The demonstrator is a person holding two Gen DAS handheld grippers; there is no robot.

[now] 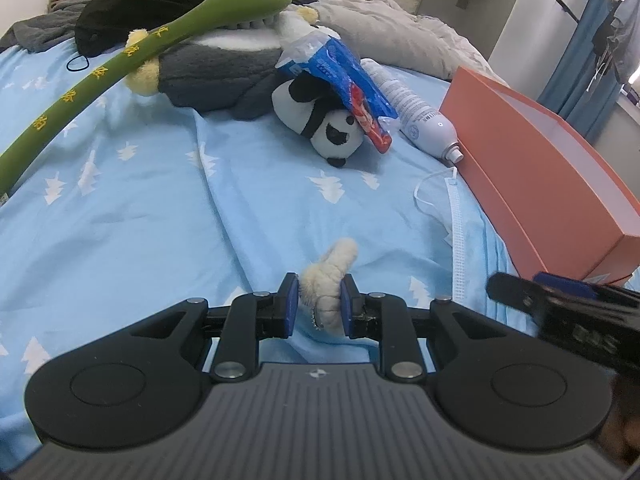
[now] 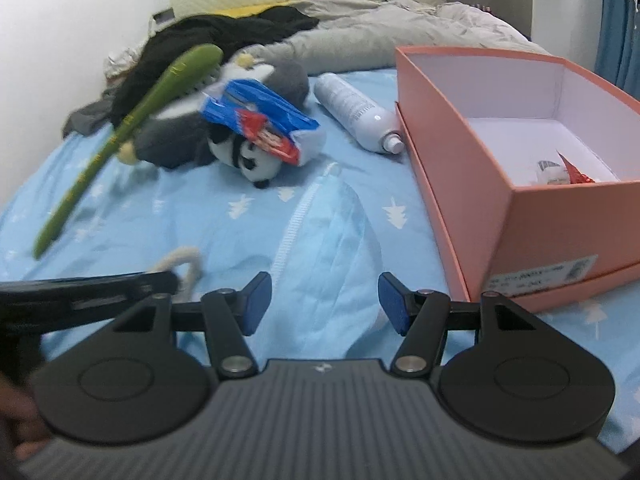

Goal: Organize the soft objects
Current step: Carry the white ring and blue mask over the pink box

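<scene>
Left wrist view: the left tongs (image 1: 319,300) are clamped on a cream fuzzy charm (image 1: 330,280) just above the bed (image 1: 140,220); its chain may snag; the right tongs (image 2: 325,300) are spread, empty, near the orange box (image 2: 460,184).

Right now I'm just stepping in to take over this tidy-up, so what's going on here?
A person is sorting things on a bed with two handheld tongs. The left tongs are shut on a small cream fluffy keychain toy, low over the blue sheet. The right tongs are open and empty above a blue face mask. The orange box beside them holds a couple of small items. The panda plush, under a blue snack packet, is not yet picked up.
</scene>
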